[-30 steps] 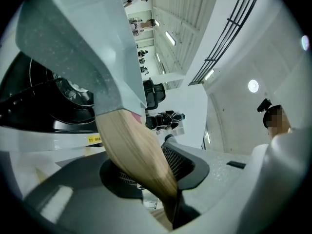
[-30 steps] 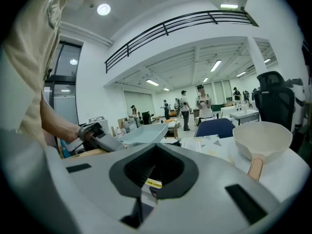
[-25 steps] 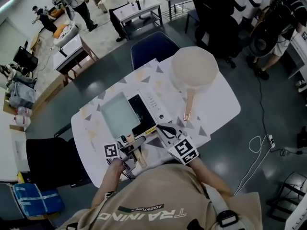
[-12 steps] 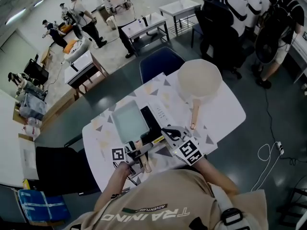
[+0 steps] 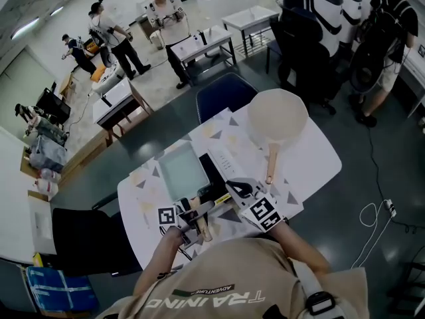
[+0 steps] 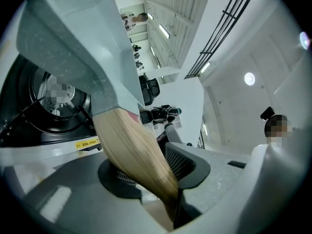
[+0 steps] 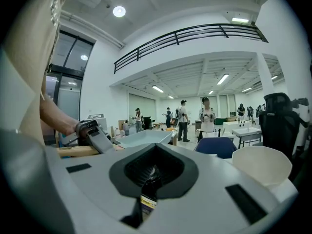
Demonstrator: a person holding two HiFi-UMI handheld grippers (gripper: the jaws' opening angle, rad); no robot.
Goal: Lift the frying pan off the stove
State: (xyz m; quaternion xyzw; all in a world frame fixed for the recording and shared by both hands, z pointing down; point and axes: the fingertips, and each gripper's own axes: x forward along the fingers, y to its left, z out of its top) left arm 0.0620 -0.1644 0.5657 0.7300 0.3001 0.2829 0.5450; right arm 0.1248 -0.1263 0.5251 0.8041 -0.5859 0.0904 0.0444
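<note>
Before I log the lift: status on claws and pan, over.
Left claw on frying pan handle, jaws just been opening. Right claw shut, empty. Pan over stove. Nothing blocking.

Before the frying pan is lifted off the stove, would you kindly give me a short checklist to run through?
1. Wooden handle lies between the left gripper's jaws: ok; the jaws have just been opening.
2. Pads press firmly on the handle: cannot tell.
3. Square frying pan lies over the stove: ok.
4. Right gripper shut, empty, off the pan: ok.
5. Round beige pan stands apart from the stove: ok.
</note>
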